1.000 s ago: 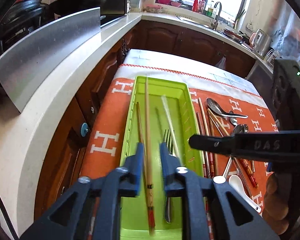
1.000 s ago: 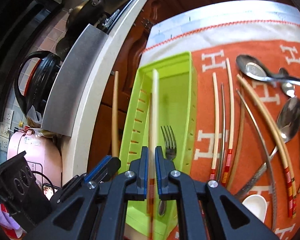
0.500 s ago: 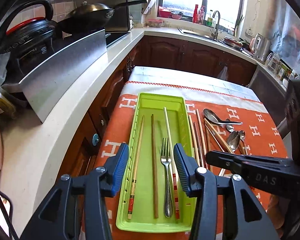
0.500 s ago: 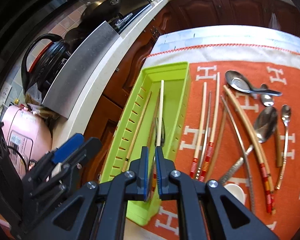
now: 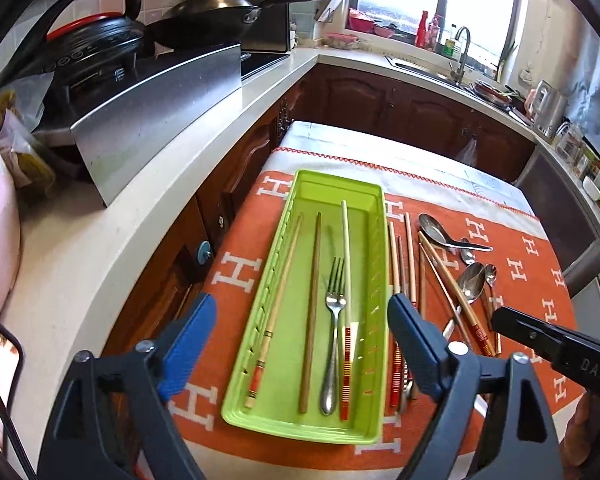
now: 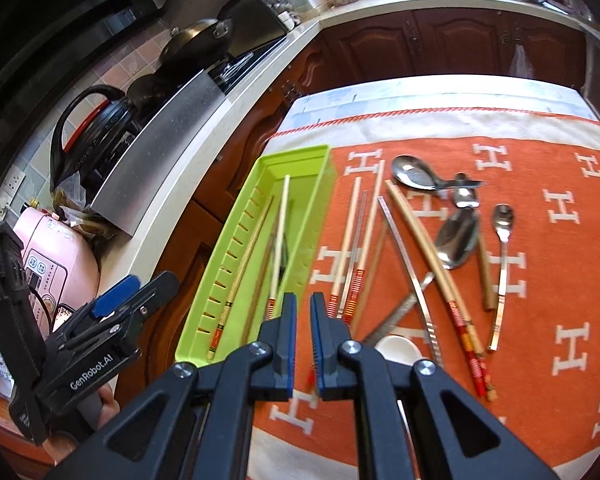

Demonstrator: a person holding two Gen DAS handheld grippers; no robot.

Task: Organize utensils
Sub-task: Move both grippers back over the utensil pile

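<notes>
A green plastic tray (image 5: 374,434) (image 6: 324,184) lies on the orange cloth. In it lie a bamboo chopstick (image 5: 278,308), a brown chopstick (image 5: 311,312), a steel fork (image 5: 334,312) and a cream chopstick with red bands (image 5: 345,280). My left gripper (image 5: 302,334) is open and empty, above the tray's near half. My right gripper (image 6: 303,316) is nearly shut with a narrow gap and holds nothing, above the cloth at the tray's near right corner. Several chopsticks (image 6: 354,240) and spoons (image 6: 458,240) lie loose on the cloth right of the tray.
The table's orange cloth (image 6: 540,280) has white H marks. A white ceramic spoon (image 6: 396,346) lies near my right gripper. A white counter (image 5: 112,216) with a steel panel, kettle and wok runs on the left. A pink appliance (image 6: 56,256) stands at the near left.
Both grippers let go of their chopsticks, which now lie in the tray. My left gripper opened wide and drew back and up. My right gripper moved back and to the right.
</notes>
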